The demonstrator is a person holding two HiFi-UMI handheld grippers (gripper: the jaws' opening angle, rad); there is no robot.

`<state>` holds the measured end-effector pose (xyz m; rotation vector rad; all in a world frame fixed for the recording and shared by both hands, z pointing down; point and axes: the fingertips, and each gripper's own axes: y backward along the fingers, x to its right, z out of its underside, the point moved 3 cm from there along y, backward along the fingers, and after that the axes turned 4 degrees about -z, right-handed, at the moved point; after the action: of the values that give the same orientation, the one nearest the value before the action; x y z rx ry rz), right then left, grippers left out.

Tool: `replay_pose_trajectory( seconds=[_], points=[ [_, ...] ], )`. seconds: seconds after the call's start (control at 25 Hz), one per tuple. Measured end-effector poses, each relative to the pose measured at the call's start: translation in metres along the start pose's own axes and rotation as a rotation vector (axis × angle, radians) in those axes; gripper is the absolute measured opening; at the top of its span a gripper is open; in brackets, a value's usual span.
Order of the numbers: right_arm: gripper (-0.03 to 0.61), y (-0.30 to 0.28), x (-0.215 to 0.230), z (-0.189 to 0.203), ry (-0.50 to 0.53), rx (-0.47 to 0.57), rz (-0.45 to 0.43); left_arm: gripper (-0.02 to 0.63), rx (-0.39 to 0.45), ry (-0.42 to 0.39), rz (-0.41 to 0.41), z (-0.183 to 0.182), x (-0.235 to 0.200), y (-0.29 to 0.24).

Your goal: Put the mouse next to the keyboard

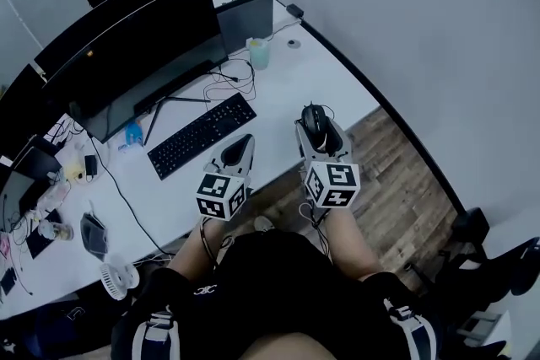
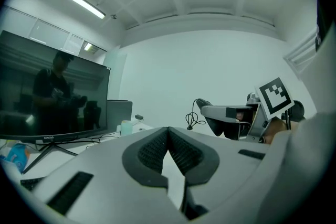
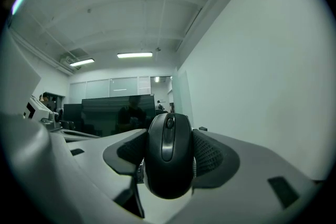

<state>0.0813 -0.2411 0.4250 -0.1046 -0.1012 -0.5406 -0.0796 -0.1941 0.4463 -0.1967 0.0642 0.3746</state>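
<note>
A black mouse [image 3: 168, 155] sits clamped between the pads of my right gripper [image 3: 169, 157], lifted off the desk and tilted upward. In the head view the mouse [image 1: 314, 120] and right gripper [image 1: 319, 131] hover over the desk's near right edge, to the right of the black keyboard [image 1: 202, 134]. My left gripper [image 1: 240, 149] is held by the keyboard's near right corner. Its pads meet at the tips with nothing between them [image 2: 168, 147].
A white desk [image 1: 278, 84] carries a wide black monitor [image 1: 135, 46], a pale cup [image 1: 258, 52], cables [image 1: 229, 80] and clutter at the left. Wooden floor [image 1: 405, 181] lies to the right, and a grey wall beyond it.
</note>
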Motion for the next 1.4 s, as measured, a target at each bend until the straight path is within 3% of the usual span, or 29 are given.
replay_pose_trajectory(
  seconds=[0.36, 0.64, 0.92, 1.4],
  points=[
    [0.282, -0.118, 0.016, -0.013, 0.040, -0.018, -0.053, 0.012, 0.035, 0.041, -0.066, -0.019, -0.080, -0.073],
    [0.282, -0.179, 0.020, -0.011, 0.049, -0.051, -0.090, 0.012, 0.040, 0.062, -0.138, -0.025, -0.126, -0.094],
    [0.282, -0.227, 0.018, -0.005, 0.042, -0.084, -0.196, 0.012, 0.042, 0.090, -0.293, -0.030, -0.163, -0.096],
    [0.282, -0.301, 0.048, 0.032, 0.086, -0.187, -0.326, 0.012, 0.040, 0.114, -0.537, -0.036, -0.169, -0.103]
  ],
)
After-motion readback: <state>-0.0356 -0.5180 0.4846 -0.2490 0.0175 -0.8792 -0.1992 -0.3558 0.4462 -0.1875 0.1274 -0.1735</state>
